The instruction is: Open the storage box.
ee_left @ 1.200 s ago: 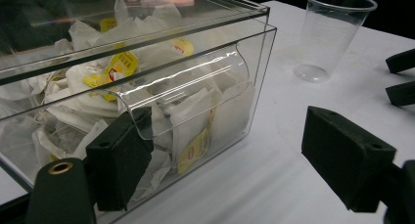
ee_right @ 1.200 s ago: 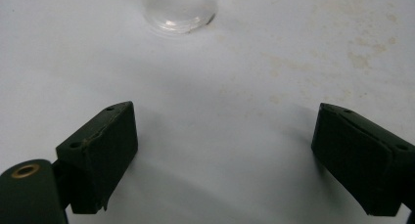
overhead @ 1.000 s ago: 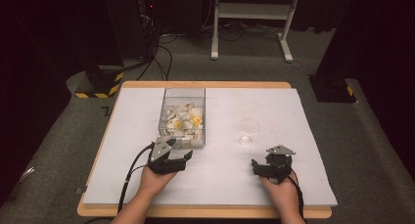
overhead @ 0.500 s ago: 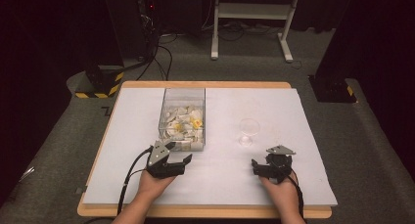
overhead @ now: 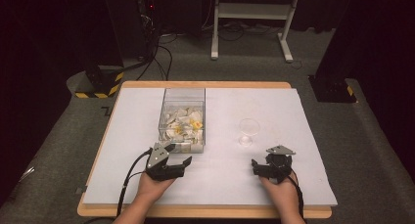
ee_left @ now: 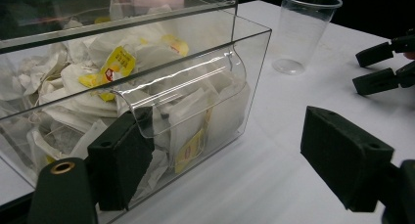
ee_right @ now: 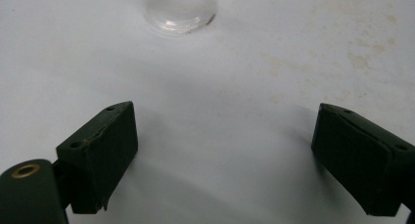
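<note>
While the left gripper (overhead: 177, 161) hovers just in front of the clear box (overhead: 182, 94) of tea bags (ee_left: 117, 65), its jaws stand wide apart with nothing between them; in the left gripper view one jaw lies close against the box's near wall, below its curved opening. Well apart to the right, the right gripper (overhead: 260, 167) rests low over the white table (overhead: 313, 175), jaws spread and empty, with the clear plastic cup (overhead: 248, 131) just beyond them.
</note>
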{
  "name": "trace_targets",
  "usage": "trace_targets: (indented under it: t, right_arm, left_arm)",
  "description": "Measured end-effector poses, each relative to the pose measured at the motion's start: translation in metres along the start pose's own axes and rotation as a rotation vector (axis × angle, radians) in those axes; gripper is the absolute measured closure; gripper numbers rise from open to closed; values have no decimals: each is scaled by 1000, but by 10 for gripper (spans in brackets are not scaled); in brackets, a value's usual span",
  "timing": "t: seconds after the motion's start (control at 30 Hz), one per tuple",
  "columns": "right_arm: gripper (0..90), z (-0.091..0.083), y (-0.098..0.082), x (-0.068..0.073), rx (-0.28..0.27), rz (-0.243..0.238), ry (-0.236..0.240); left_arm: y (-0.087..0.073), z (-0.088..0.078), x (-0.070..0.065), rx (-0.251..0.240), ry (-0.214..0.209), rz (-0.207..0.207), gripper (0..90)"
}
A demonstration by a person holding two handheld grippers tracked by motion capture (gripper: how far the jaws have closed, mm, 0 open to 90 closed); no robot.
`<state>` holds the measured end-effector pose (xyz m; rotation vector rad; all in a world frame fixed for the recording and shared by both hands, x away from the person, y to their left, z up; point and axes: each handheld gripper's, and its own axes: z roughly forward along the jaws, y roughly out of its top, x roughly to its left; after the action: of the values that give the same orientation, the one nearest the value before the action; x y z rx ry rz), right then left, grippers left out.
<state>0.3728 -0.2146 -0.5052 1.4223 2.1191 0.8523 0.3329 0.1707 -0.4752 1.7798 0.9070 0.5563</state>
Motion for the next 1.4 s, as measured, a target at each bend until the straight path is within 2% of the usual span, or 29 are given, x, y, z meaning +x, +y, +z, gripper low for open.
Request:
trace_targets:
  t: [1.4]
  right_arm:
    - [103, 0, 0, 0, -1, -6, -1]
  left_arm:
    - [-9, -18, -14, -5, -30, -3, 207]
